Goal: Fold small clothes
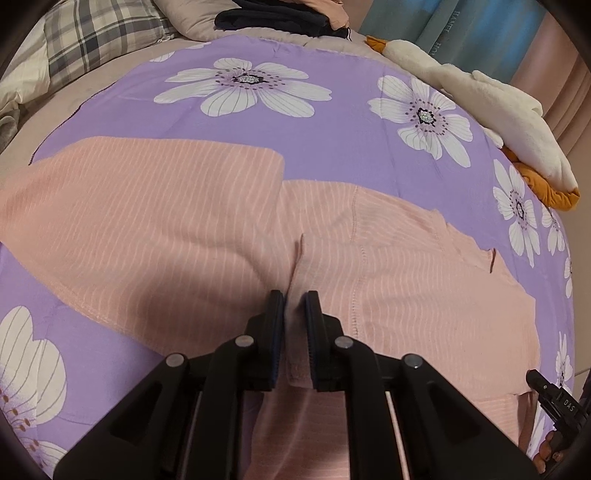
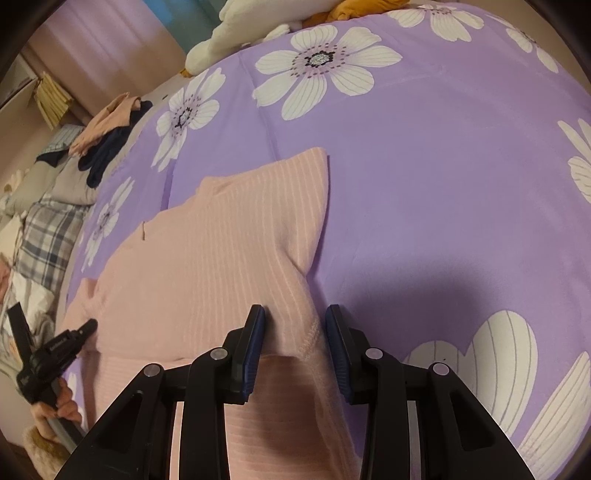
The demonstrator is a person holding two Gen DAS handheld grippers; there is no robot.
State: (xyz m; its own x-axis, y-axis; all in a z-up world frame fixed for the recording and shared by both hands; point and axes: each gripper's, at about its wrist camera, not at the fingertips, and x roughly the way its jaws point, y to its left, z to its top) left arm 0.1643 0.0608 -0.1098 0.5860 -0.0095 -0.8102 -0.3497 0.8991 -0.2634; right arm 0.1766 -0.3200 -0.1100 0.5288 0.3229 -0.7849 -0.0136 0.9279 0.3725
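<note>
A pink striped garment [image 1: 207, 221] lies spread on a bed covered by a purple blanket [image 1: 332, 147] printed with large white flowers. The garment sits near the middle of the blanket, partly folded, with one flap laid over the rest.

The left gripper [image 1: 295, 299] points down at the garment. Its two black fingers [image 1: 275, 314] stand almost together, pinching a raised ridge of the pink fabric between the pads.

The right gripper [image 2: 295, 314] is at the garment's hemmed edge. Its fingers [image 2: 255, 325] stand apart, with a fold of the pink cloth lying between them; the left-hand pad touches the cloth, while the other pad shows a gap (so this is not a firm grip).

In the right wrist view the left gripper appears at the far left, held by a person's hand [image 2: 55, 406].

A cream and orange plush toy [image 1: 498, 110] lies at the blanket's far edge. A pile of dark and peach clothes [image 1: 280, 18] and a plaid pillow [image 1: 96, 40] sit beyond the blanket.
</note>
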